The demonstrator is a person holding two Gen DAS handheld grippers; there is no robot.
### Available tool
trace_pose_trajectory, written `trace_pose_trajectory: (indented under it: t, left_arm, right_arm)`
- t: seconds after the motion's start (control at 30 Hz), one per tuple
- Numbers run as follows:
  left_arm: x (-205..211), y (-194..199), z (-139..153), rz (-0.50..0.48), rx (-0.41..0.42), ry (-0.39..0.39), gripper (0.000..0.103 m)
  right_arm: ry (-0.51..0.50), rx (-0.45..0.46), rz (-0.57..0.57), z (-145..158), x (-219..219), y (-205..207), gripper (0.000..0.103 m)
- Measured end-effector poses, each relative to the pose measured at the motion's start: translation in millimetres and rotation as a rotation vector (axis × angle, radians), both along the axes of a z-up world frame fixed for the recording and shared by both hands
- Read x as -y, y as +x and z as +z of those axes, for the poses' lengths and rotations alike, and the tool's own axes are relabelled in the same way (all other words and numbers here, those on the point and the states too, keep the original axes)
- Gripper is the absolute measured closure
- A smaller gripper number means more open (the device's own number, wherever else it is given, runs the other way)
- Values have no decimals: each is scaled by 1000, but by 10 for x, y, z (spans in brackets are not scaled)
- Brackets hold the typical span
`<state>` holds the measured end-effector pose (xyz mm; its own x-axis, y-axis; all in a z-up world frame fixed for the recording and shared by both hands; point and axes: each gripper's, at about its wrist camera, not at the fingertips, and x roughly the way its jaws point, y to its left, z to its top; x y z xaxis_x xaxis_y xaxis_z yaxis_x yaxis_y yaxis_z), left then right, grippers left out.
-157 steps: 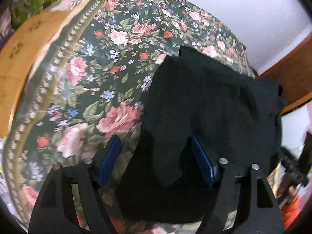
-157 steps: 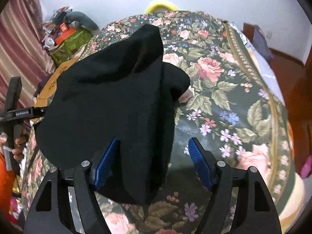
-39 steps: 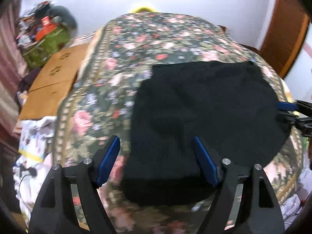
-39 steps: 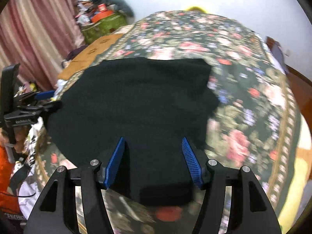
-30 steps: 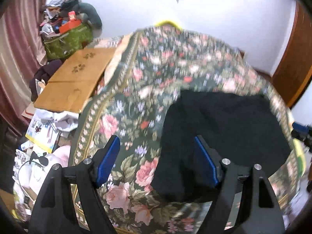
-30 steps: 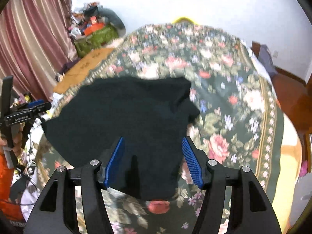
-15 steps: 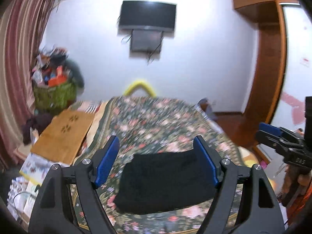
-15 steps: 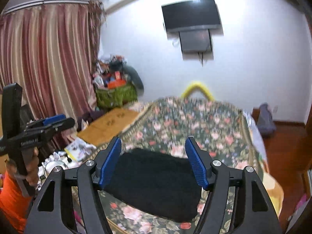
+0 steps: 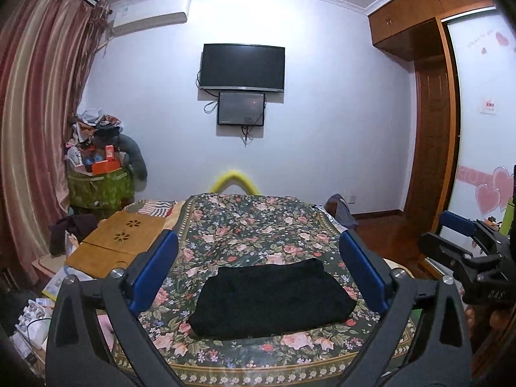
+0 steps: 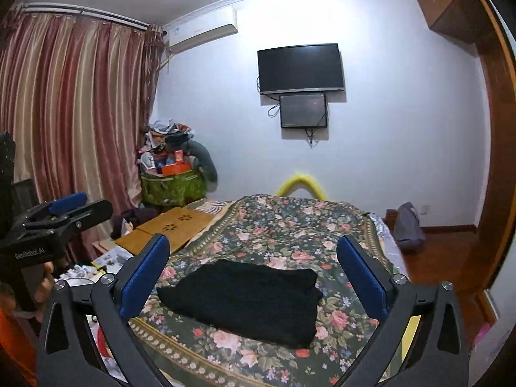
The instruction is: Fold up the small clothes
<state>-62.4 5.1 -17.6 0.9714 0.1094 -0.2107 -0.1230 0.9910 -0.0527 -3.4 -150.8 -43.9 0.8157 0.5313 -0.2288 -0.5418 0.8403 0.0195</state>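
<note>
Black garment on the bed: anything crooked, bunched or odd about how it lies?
Nothing stands out. The black garment lies folded and flat on the floral bedspread near its front edge, touched by neither gripper.

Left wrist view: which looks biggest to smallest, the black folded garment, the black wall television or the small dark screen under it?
1. Black folded garment, though it lies nearest.
2. Black wall television.
3. Small dark screen.

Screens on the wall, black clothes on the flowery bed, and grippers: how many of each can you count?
Screens on the wall: 2, a big TV and a smaller screen under it.
Black clothes on the bed: 1, a folded black garment.
Grippers: 2, the left gripper and the right gripper, both opening with nothing between the jaws.
Total: 5
</note>
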Motion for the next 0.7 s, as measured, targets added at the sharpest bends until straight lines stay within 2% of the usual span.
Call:
trace_pose_trajectory:
  t: [0.7]
  left_arm:
    - [28,5,-109,9,-6,10,0]
  right_arm:
    - [0,-1,-23,-28,39,-51,0]
